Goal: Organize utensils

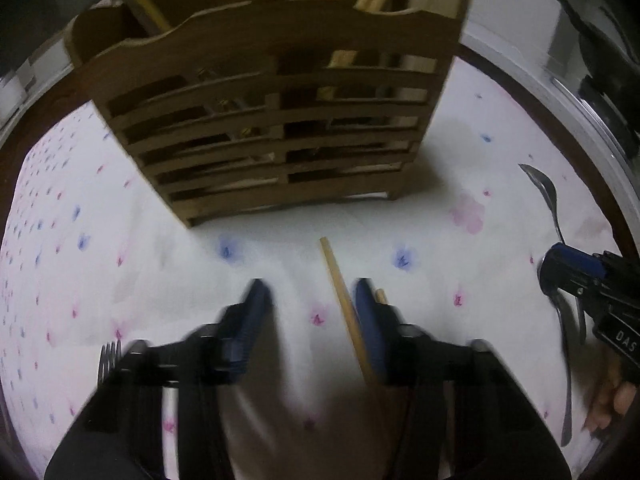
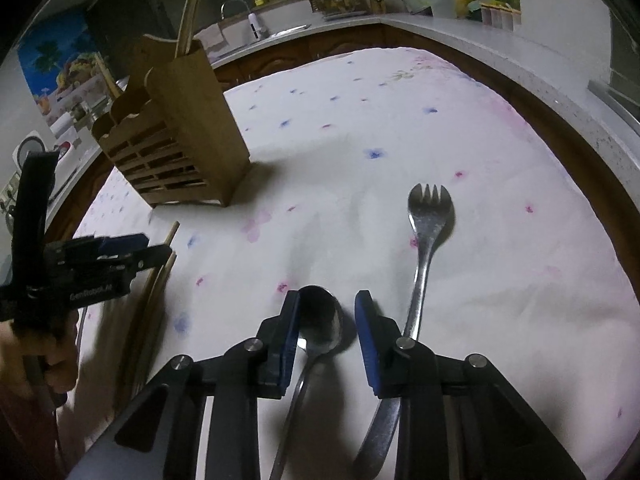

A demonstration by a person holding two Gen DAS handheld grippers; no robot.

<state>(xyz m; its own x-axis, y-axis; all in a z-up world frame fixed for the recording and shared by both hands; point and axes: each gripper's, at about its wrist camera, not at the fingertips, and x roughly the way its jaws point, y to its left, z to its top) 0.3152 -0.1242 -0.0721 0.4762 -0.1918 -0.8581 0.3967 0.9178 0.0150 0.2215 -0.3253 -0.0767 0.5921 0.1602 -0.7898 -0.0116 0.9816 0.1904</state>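
1. Left tongs [image 1: 308, 292] are sitting open, pointing down at the bench [image 1: 120, 280]. One wooden chopstick [image 1: 344, 304] is lying between the fingers, right up against the inner face of the right one. The left finger isn't touching it, so nothing's being gripped.
2. A second chopstick [image 1: 381, 295] is peeking out just outside that same right finger.
3. Right tongs [image 2: 328, 304] are also standing open. A spoon [image 2: 320, 324] is lying bowl-up on the cloth between the fingers, with a gap showing on both sides of the bowl and its handle running back under the tongs.
4. Just right of the spoon, a spork-looking fork [image 2: 428, 216] is lying flat with its tines pointing far and its handle passing under the right finger.
5. Another fork [image 1: 109, 360] is poking out near the left tongs' left side, mostly hidden.
6. The slatted wooden utensil holder [image 1: 272, 120] is standing upright on the far-left part of the bench, already holding a few long wooden sticks.
7. The bench is wearing a white cloth with little pink and blue flowers.
8. A hand [image 2: 60, 368] is holding the left tongs at the near left edge.
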